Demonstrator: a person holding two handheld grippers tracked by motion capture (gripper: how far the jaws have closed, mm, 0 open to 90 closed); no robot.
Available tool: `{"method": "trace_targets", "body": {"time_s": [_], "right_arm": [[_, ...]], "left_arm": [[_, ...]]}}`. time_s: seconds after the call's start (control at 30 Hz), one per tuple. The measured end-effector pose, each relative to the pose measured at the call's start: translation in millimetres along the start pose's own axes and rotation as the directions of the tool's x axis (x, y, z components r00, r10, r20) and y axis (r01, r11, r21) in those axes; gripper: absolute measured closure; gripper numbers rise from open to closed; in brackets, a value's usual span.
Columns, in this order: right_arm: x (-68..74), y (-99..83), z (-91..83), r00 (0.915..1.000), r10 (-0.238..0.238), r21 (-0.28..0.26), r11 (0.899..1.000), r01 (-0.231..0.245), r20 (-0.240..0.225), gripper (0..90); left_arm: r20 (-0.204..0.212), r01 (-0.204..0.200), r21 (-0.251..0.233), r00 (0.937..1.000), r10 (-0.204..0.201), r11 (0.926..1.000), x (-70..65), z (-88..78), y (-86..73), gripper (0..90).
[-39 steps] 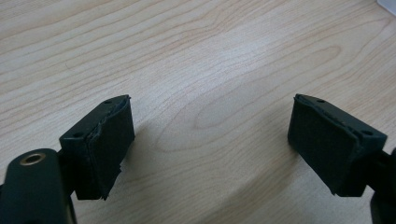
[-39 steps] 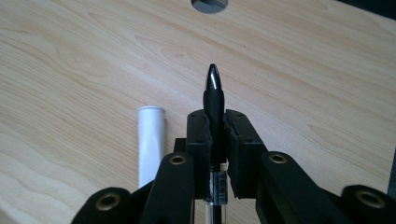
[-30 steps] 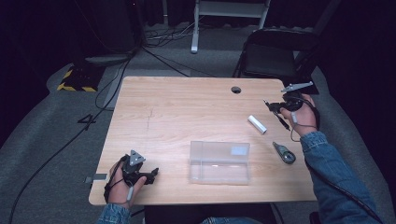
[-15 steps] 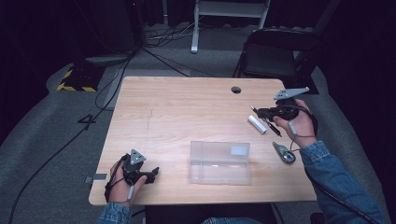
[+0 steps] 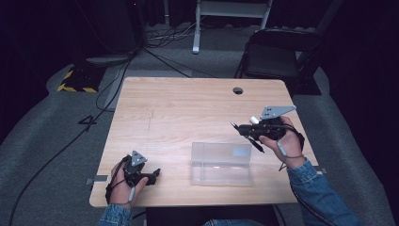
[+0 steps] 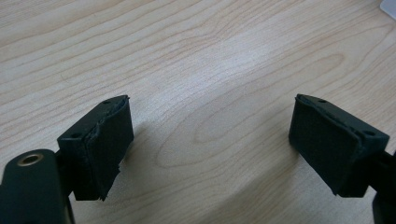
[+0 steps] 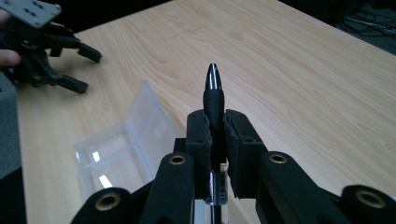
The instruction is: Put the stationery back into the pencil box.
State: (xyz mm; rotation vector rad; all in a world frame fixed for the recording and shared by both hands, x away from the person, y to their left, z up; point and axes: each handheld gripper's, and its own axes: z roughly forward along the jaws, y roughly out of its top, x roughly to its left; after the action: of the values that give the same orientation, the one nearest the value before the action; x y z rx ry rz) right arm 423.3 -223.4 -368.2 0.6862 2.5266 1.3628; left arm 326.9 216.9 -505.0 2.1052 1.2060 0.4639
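Note:
My right gripper [image 7: 215, 123] is shut on a black pen [image 7: 214, 91] whose glossy tip sticks out past the jaws. In the high view this gripper [image 5: 245, 130] hovers over the table's right side, just beyond the right end of a clear plastic box [image 5: 221, 163]; the pen [image 5: 258, 145] runs slantwise through it. The box [image 7: 121, 149] lies open-topped on the wood. A white cylinder [image 5: 254, 120] peeks out behind the gripper. My left gripper [image 5: 151, 175] rests at the near left corner, open, with bare wood between its pads [image 6: 109, 144].
The wooden table [image 5: 188, 113] has a round cable hole [image 5: 238, 90] near its far edge. A black folding chair [image 5: 277, 56] stands behind the far right corner. Cables trail over the grey floor at the left.
My right gripper has swung from the table's right edge inward and nearer, to just beyond the clear box, carrying the pen. The left gripper has stayed put.

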Motion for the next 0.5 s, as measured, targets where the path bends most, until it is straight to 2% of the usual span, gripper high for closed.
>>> {"method": "trace_targets", "body": {"time_s": [0.13, 0.27, 0.5], "right_arm": [[11.2, -3.4, 5.6, 0.9992, -0.003, -0.032, 0.999, 0.002, -0.039, 80.7], [17.5, -5.6, 12.7, 0.9977, -0.020, -0.024, 1.000, 0.019, -0.065, 80.6], [23.5, -9.0, 23.4, 0.9951, -0.060, -0.009, 0.998, 0.060, -0.078, 80.6]], "left_arm": [[0.000, -0.001, 0.000, 1.0000, 0.001, 1.0000, -0.1, 0.0, 0.0, 14.3], [0.000, 0.000, 0.000, 1.0000, 0.000, 1.0000, -0.1, 0.0, 0.0, 14.3], [0.000, -0.001, 0.000, 1.0000, 0.001, 1.0000, -0.1, 0.0, 0.0, 14.3]]}}
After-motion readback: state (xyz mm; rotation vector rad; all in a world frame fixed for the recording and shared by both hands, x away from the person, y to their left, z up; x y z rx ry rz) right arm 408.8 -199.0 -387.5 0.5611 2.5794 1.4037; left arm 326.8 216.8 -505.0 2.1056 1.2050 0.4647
